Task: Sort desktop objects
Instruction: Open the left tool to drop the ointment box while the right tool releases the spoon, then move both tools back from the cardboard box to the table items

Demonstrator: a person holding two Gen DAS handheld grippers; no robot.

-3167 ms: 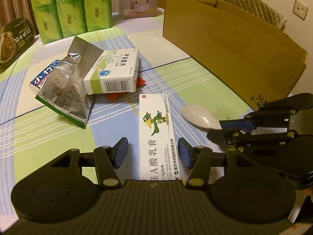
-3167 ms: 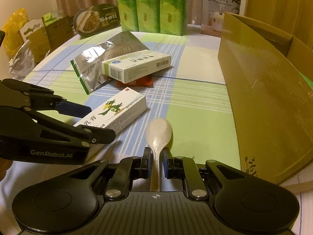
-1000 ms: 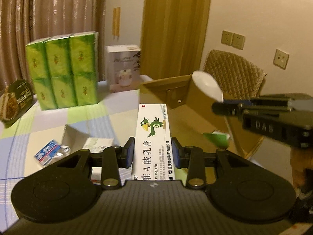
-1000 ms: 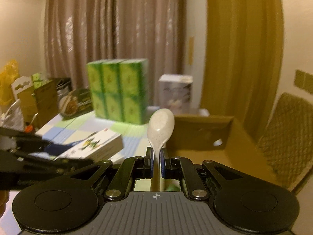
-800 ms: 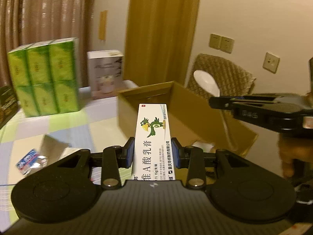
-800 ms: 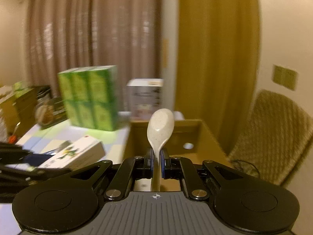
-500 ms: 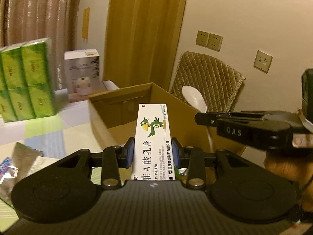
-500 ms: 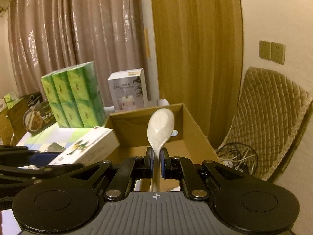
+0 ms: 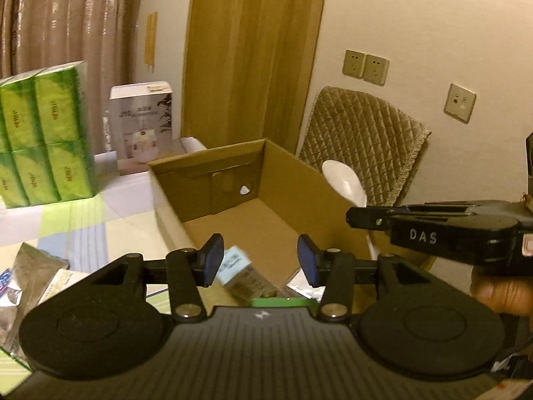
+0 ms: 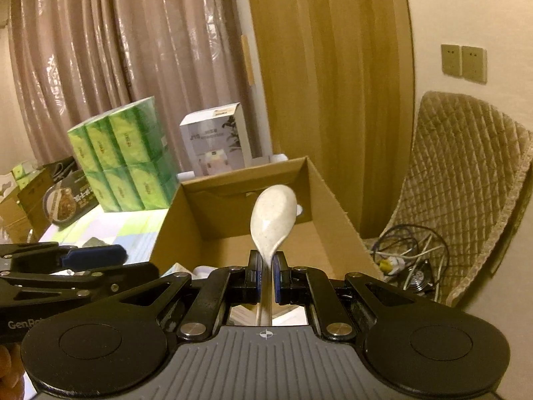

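Observation:
My left gripper [image 9: 258,260] hangs open above the near end of the open cardboard box [image 9: 299,196], with nothing between its blue pads [image 9: 213,258]. Below it, blurred inside the box, lies a light box-shaped pack [image 9: 241,271]; the parrot-print ointment box is not clearly visible. My right gripper [image 10: 265,278] is shut on the handle of the speckled white spoon [image 10: 273,215], whose bowl points up over the cardboard box [image 10: 240,220]. In the left wrist view the spoon [image 9: 344,181] and the right gripper [image 9: 358,216] are at the right, above the box's right wall.
On the table left of the box stand green tissue packs [image 9: 43,140] and a white appliance carton [image 9: 141,123]. A silver pouch [image 9: 33,263] and other packets lie at the lower left. A quilted chair [image 10: 466,180] and tangled cables [image 10: 409,256] are right of the box.
My left gripper has opened and the parrot-print ointment box has left its jaws. Both grippers moved on over the box. The right gripper still holds the spoon.

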